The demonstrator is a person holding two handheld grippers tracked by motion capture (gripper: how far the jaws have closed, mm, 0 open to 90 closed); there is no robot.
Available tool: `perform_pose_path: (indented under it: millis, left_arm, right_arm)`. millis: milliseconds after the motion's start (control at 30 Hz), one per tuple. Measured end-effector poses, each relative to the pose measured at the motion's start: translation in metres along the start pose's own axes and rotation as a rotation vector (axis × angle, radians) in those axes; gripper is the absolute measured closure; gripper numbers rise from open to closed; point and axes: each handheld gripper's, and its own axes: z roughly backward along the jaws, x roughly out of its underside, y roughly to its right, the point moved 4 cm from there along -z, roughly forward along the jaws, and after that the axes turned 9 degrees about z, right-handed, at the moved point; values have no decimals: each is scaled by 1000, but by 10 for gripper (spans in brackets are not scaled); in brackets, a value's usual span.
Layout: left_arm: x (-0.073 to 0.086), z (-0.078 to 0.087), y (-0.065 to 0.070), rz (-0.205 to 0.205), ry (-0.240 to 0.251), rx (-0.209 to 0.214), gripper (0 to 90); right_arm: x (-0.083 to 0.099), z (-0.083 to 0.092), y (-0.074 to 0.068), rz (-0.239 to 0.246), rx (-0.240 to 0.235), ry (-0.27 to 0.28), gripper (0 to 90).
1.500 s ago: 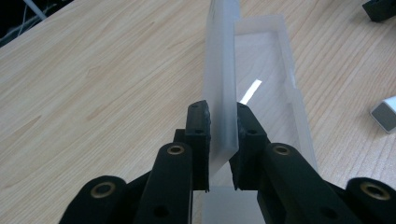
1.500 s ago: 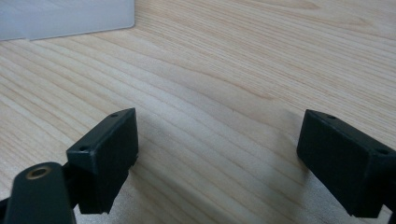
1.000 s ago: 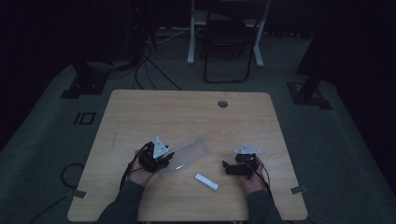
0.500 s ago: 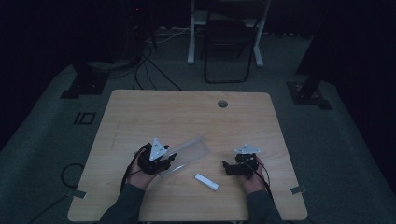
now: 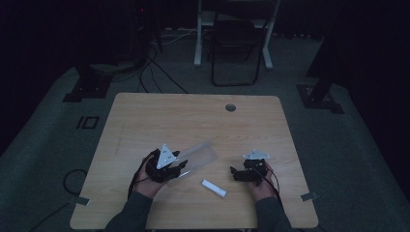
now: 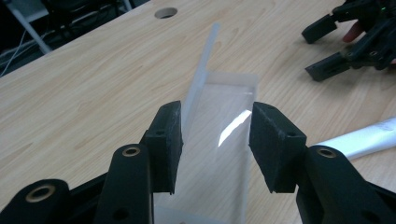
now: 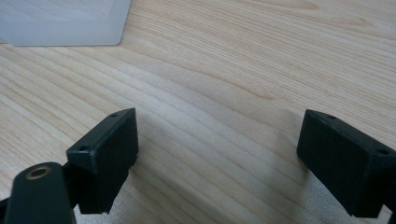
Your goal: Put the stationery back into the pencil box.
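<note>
A clear plastic box (image 5: 197, 155) with its lid tilted up lies on the wooden table (image 5: 193, 121). My left gripper (image 5: 180, 166) reaches over its near end. In the left gripper view the box (image 6: 229, 107) sits between the two black pads (image 6: 169, 140). The jaws have just been opening, and my left gripper (image 6: 215, 140) now stands open around the box. A white tube (image 5: 213, 188) lies between the hands, with one end (image 6: 359, 140) visible past the right pad. My right gripper (image 5: 238, 174) rests open over bare wood (image 7: 219, 154), nothing between its fingers.
A round cable hole (image 5: 230, 107) is set near the table's far edge. A folding chair (image 5: 237, 48) and cables stand on the dark floor behind. A corner of the translucent plastic (image 7: 60, 21) shows at the top left of the right gripper view.
The left hand has shifted slightly to the right along the clear box. The box, the white tube and the right hand stay where they were.
</note>
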Motion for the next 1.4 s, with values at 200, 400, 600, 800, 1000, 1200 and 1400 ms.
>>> perform_pose_path:
  millis: [200, 400, 600, 800, 1000, 1200, 1400]
  left_arm:
    - [-4, 1, 7, -6, 18, 33, 537]
    - [-6, 0, 14, -17, 25, 59, 535]
    - [-6, -2, 20, -35, 19, 77, 532]
    - [-8, -4, 27, -42, 24, 97, 530]
    - [-9, -7, 32, -50, 20, 110, 525]
    - [-6, -11, 38, -68, 12, 130, 518]
    - [-5, -14, 42, -72, 7, 141, 517]
  right_arm:
    - [0, 0, 0, 0, 0, 0, 124]
    - [0, 0, 0, 0, 0, 0, 124]
    - [0, 0, 0, 0, 0, 0, 124]
    - [0, 0, 0, 0, 0, 0, 124]
    - [0, 0, 0, 0, 0, 0, 124]
    - [0, 0, 0, 0, 0, 0, 124]
    - [0, 0, 0, 0, 0, 0, 124]
